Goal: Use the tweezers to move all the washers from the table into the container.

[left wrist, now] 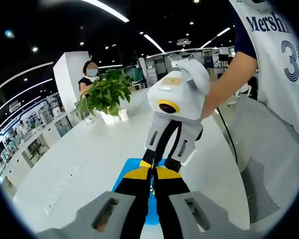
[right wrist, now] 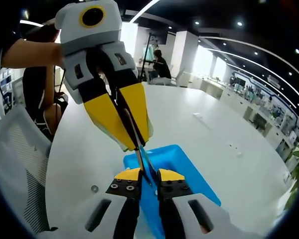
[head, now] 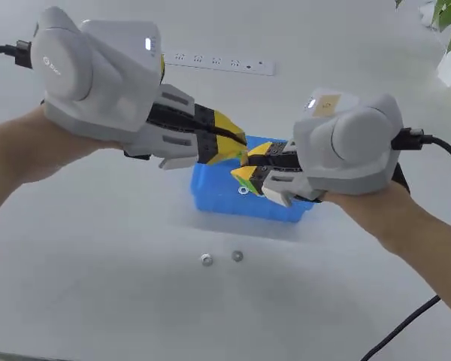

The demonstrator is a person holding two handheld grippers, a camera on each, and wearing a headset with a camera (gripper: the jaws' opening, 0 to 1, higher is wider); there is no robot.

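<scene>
**Claws meet over the container.** Two claws come nose to nose directly above the blue container (head: 210, 201), with a pair of tweezers (right wrist: 144, 162) bridging them. In the right gripper view the left claw (right wrist: 134, 139) has its yellow jaws pressed together on the upper part of the tweezers. The blades run down out of it into the narrow slot between the jaws of the right claw (right wrist: 149, 175). Whether the right claw is pinching the blades or merely bracketing them cannot be told.

Judging by the pose, the tool is being steadied or passed right above the container. Anything that slips would then land inside it rather than on the tabletop (head: 98, 286).

The person's left hand (head: 30, 143) reaches in from the container's left. It is held high, wrapped around the grey body, and tilts the claw down toward the container. The right hand (head: 368, 207) reaches in from the container's right, lower and closer to level, and its cable (head: 406, 331) trails off to the near right.

Two washers (head: 207, 259) lie side by side on the tabletop just in front of the container, not yet moved. A small ring (head: 243, 189) shows right under the meeting claws, within the container's outline. Whether it rests on the container's floor or hangs at the tweezer tips cannot be told.
</scene>
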